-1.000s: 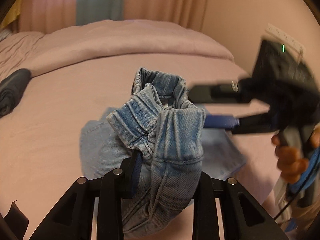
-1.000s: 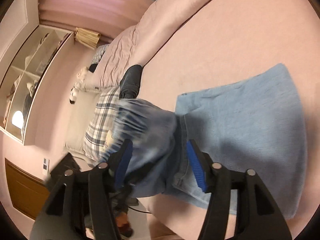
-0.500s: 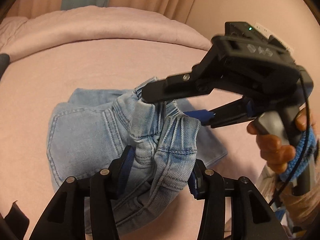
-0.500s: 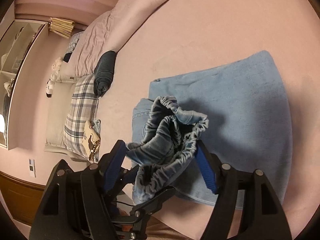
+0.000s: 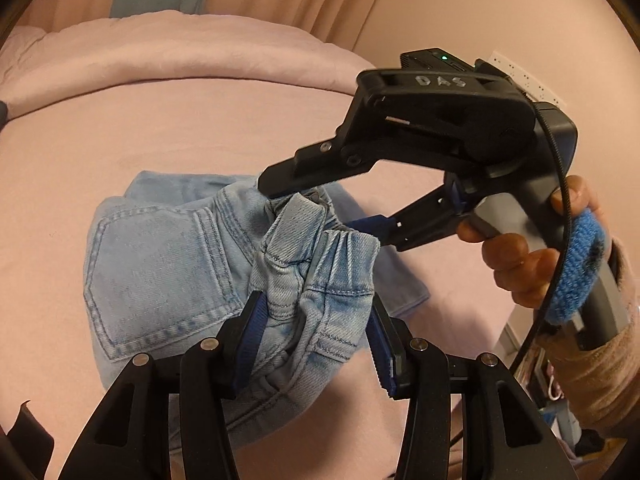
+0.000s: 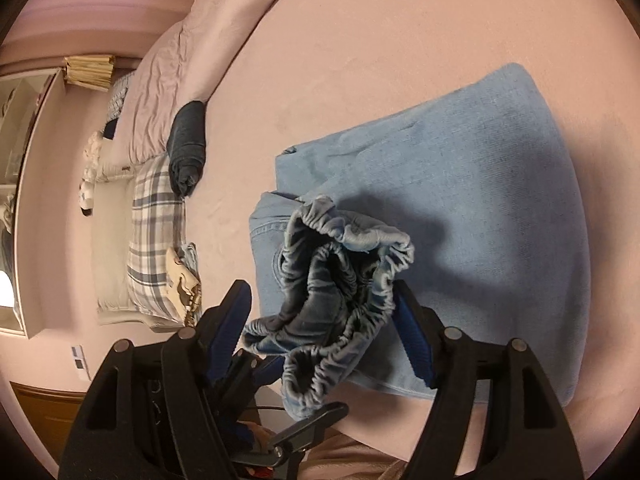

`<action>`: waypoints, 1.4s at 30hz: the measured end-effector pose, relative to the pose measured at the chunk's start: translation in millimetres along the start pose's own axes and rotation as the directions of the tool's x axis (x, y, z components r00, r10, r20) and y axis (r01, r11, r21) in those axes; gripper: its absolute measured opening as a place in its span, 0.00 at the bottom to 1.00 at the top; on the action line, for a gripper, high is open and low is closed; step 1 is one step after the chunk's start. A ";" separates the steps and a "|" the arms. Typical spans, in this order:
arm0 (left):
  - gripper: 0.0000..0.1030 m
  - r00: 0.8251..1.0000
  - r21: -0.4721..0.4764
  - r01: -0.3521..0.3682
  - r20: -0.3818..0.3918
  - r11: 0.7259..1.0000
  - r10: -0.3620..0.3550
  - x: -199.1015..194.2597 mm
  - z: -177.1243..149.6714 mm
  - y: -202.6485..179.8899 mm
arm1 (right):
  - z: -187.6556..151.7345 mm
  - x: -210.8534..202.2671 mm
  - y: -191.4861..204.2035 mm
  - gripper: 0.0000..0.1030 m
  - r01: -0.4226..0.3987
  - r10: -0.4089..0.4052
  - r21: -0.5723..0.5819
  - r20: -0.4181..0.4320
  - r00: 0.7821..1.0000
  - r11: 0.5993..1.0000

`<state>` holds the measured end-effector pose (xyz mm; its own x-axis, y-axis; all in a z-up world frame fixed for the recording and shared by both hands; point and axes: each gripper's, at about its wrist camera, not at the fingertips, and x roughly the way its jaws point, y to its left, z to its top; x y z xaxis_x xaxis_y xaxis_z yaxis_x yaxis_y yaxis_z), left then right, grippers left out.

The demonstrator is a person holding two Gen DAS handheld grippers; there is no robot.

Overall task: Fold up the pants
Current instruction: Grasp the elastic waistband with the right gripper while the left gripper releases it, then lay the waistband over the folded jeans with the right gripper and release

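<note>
My left claw (image 5: 316, 332) has a thick bunch of cloth filling the gap between its blue pads (image 5: 252, 320). The cloth touches both pads, but I cannot tell whether they are pinching it or only lying against it. My right claw (image 6: 320, 320) is released. Its jaws stand wide around the gathered elastic waistband (image 6: 348, 264), and one pad is clear of the cloth.

Both claws meet at the waist end of the light-blue denim pants (image 5: 160, 272). That end rises in a crumpled heap above the rest of the garment, which lies flat in folded layers on the pink bed sheet (image 5: 160, 128). A dark rolled garment (image 6: 188, 140) and a plaid pillow (image 6: 156, 216) sit well apart, towards the head of the bed.

The heap looks springy. If I let go here, I expect it to slump sideways and skew the fold instead of lying square on the layers below. The elastic could also catch on a pad as I pull away and drag the whole stack. The two claws are close together, so a careless exit could knock one finger against the other.
</note>
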<state>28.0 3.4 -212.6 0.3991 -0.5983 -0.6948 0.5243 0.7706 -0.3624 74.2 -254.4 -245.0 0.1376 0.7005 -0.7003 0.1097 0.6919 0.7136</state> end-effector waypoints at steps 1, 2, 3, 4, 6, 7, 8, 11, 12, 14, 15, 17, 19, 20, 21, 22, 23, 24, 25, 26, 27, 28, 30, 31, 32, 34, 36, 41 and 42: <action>0.46 1.000 -0.001 0.003 -0.003 1.000 -0.003 -2.2 -1.1 0.9 | -1.0 0.3 2.9 0.69 0.017 -0.017 -0.018 -0.001 1.000 1.000; 0.46 1.000 -0.004 0.007 -0.003 1.000 -0.007 -2.9 -2.3 2.1 | -1.7 0.6 4.8 0.68 0.032 -0.032 -0.031 -0.001 0.999 0.999; 0.46 1.000 -0.008 0.010 -0.002 1.000 -0.010 -3.7 -3.1 3.9 | -2.5 0.5 6.1 0.65 0.047 -0.046 -0.043 0.002 0.999 0.998; 0.46 1.000 -0.012 0.015 0.000 1.000 -0.015 -4.2 -3.6 5.7 | -3.4 0.8 6.3 0.59 0.054 -0.054 -0.046 0.004 0.999 0.997; 0.46 0.999 -0.018 0.033 0.007 0.999 -0.033 -11.3 -5.0 9.7 | -4.8 -0.3 5.8 0.45 0.076 -0.076 -0.054 0.014 0.997 0.996; 0.46 0.999 -0.020 0.043 0.011 0.999 -0.042 -16.5 -6.3 11.6 | -5.4 -1.4 5.1 0.37 0.088 -0.087 -0.059 0.019 0.996 0.994; 0.46 0.998 -0.024 0.053 0.015 0.998 -0.053 -21.6 -6.7 13.4 | -5.7 -3.2 3.2 0.35 0.087 -0.086 -0.064 0.023 0.996 0.994; 0.46 0.997 -0.049 0.064 0.039 0.997 -0.062 -39.8 -10.2 22.0 | -9.0 -7.0 5.9 0.24 0.115 -0.109 -0.120 0.055 0.992 0.986; 0.46 0.997 -0.056 0.062 0.052 0.996 -0.059 -44.6 -10.9 24.7 | -11.0 -9.9 8.8 0.21 0.120 -0.111 -0.135 0.073 0.991 0.983; 0.46 0.995 -0.073 0.054 0.084 0.996 -0.048 -56.7 -12.2 33.0 | -11.0 -18.3 15.1 0.19 0.119 -0.101 -0.167 0.113 0.988 0.979; 0.46 0.995 -0.082 0.043 0.098 0.996 -0.035 -63.3 -12.7 37.6 | -10.1 -23.7 19.1 0.18 0.115 -0.090 -0.183 0.136 0.987 0.976; 0.46 0.992 -0.111 0.014 0.126 0.994 0.000 -73.1 -14.2 49.6 | -8.7 -30.2 26.6 0.17 0.109 -0.075 -0.210 0.161 0.984 0.972; 0.46 0.989 -0.162 -0.008 0.144 0.987 0.032 -82.4 -15.3 65.1 | -8.5 -33.9 35.2 0.17 0.118 -0.076 -0.241 0.178 0.981 0.963; 0.46 0.988 -0.181 -0.014 0.148 0.983 0.041 -81.3 -15.1 70.1 | -7.9 -35.1 38.8 0.17 0.119 -0.074 -0.253 0.183 0.980 0.960; 0.46 0.987 -0.197 -0.024 0.151 0.980 0.054 -82.5 -16.9 74.7 | -7.8 -36.4 42.0 0.16 0.119 -0.070 -0.263 0.191 0.979 0.957; 0.46 0.986 -0.208 -0.036 0.153 0.978 0.069 -83.3 -17.7 78.1 | -6.8 -38.3 45.2 0.16 0.122 -0.068 -0.273 0.201 0.977 0.954; 0.46 0.985 -0.212 -0.047 0.152 0.976 0.081 -83.5 -18.3 80.3 | -6.4 -39.5 47.4 0.16 0.122 -0.065 -0.276 0.208 0.976 0.953; 0.46 0.985 -0.214 -0.057 0.149 0.975 0.090 -81.7 -19.2 81.9 | -6.3 -41.3 49.3 0.16 0.121 -0.060 -0.279 0.219 0.974 0.953; 0.46 0.984 -0.216 -0.066 0.146 0.974 0.099 -81.3 -19.3 83.1 | -5.4 -43.7 50.7 0.15 0.121 -0.056 -0.281 0.230 0.972 0.952; 0.46 0.984 -0.216 -0.073 0.142 0.974 0.105 -80.1 -18.9 83.9 | -4.8 -46.6 52.2 0.15 0.121 -0.052 -0.283 0.240 0.969 0.951; 0.46 0.984 -0.215 -0.081 0.138 0.973 0.112 -78.8 -18.1 84.0 | -4.3 -49.3 53.4 0.15 0.119 -0.047 -0.287 0.246 0.968 0.950; 0.46 0.983 -0.212 -0.091 0.135 0.973 0.122 -76.9 -17.9 83.9 | -3.0 -53.1 53.3 0.15 0.117 -0.042 -0.288 0.255 0.966 0.951; 0.46 0.983 -0.208 -0.113 0.118 0.972 0.140 -73.3 -15.6 83.4 | -2.4 -58.6 53.4 0.15 0.121 -0.040 -0.289 0.268 0.963 0.950; 0.46 0.983 -0.206 -0.119 0.112 0.971 0.144 -73.8 -12.5 80.9 | -1.2 -62.7 51.6 0.15 0.122 -0.040 -0.285 0.280 0.959 0.951; 0.46 0.984 -0.204 -0.121 0.106 0.971 0.145 -70.0 -11.3 78.8 | -1.5 -65.1 51.2 0.15 0.123 -0.040 -0.281 0.286 0.957 0.952; 0.46 0.985 -0.194 -0.120 0.095 0.974 0.141 -67.2 -13.8 81.7 | -1.6 -72.0 47.6 0.15 0.124 -0.039 -0.272 0.300 0.953 0.954; 0.46 0.987 -0.183 -0.116 0.086 0.976 0.133 -61.9 -8.0 75.7 | -3.0 -78.4 44.7 0.15 0.124 -0.036 -0.266 0.312 0.949 0.956; 0.46 0.991 -0.159 -0.107 0.061 0.981 0.118 -44.9 1.2 68.7 | -4.6 -93.1 29.2 0.15 0.115 -0.032 -0.229 0.338 0.941 0.967; 0.46 0.992 -0.155 -0.102 0.056 0.983 0.112 -42.1 2.5 67.9 | -5.8 -95.4 26.4 0.15 0.112 -0.030 -0.221 0.342 0.939 0.969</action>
<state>48.7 80.3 -206.4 0.4963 -0.5197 -0.6954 0.3576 0.8523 -0.3817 58.3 -302.0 -159.5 0.4624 0.5771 -0.6731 -0.0963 0.7874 0.6089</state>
